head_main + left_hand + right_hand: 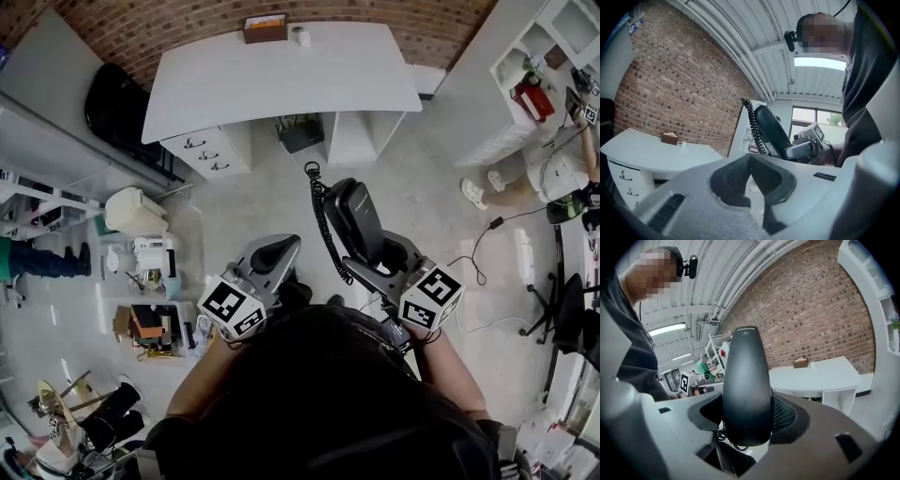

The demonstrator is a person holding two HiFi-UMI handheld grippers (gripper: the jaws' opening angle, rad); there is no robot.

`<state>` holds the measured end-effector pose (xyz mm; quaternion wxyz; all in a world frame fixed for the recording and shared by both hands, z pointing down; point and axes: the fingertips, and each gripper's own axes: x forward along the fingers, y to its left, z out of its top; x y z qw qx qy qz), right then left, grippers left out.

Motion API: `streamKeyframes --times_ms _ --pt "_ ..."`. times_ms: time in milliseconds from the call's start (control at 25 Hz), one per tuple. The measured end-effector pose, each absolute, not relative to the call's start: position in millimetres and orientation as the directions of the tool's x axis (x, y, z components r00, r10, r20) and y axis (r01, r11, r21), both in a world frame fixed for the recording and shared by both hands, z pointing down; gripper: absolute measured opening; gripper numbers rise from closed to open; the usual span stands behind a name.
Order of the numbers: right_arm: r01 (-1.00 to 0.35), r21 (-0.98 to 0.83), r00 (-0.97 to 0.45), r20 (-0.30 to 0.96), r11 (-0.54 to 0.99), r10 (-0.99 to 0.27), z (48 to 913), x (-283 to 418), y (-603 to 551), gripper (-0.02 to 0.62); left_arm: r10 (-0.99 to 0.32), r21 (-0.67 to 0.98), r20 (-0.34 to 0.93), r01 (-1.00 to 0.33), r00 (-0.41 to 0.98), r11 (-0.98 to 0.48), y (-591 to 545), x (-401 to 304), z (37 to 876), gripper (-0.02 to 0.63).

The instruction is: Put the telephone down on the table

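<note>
The black telephone handset [359,217] stands nearly upright, and my right gripper [373,258] is shut on its lower part. Its coiled cord [320,214] hangs down its left side. In the right gripper view the handset [745,380] fills the space between the jaws of the right gripper [746,417]. My left gripper [279,248] is held to its left, shut and with nothing in it. The left gripper view shows the left gripper [750,166] with its pads meeting, the handset [771,130] and the cord [752,123] beyond. The white table [281,80] is ahead, apart from both grippers.
On the table's far edge stand a brown box [265,28] and a small white cup [300,36]. Drawers [208,150] and a black device [302,132] sit under the table. Clutter [150,281] lies on the floor at left. A seated person [553,178] and white shelves [530,70] are at right.
</note>
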<state>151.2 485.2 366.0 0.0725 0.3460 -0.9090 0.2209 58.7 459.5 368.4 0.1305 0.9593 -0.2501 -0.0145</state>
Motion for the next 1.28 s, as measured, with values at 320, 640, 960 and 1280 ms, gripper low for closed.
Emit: streamKeyframes --times_ms 320,640,960,1280 --pt "-0.695 -0.336 -0.719 0.302 0.635 -0.627 362.4 112.0 414.5 0.267 -0.456 0.236 0.027 -0.449 0.890 -0.862 386.4 8.0 357.4 0.008" --pt "-0.711 -0.323 -0.703 0.312 0.624 -0.639 357.4 70.6 375.3 0.267 -0.451 0.206 0.018 -0.445 0.892 -0.872 352.6 -40.2 347.6 0.008" --pt "-0.689 -0.314 -0.724 0.324 0.653 -0.609 359.5 49.5 366.6 0.267 -0.469 0.207 0.014 -0.462 0.883 -0.863 356.6 -60.7 348.2 0.008" --pt "-0.629 -0.334 -0.777 0.308 0.702 -0.549 364.6 21.1 350.2 0.267 -0.551 0.207 0.015 -0.541 0.835 -0.815 348.9 -93.7 349.4 0.008"
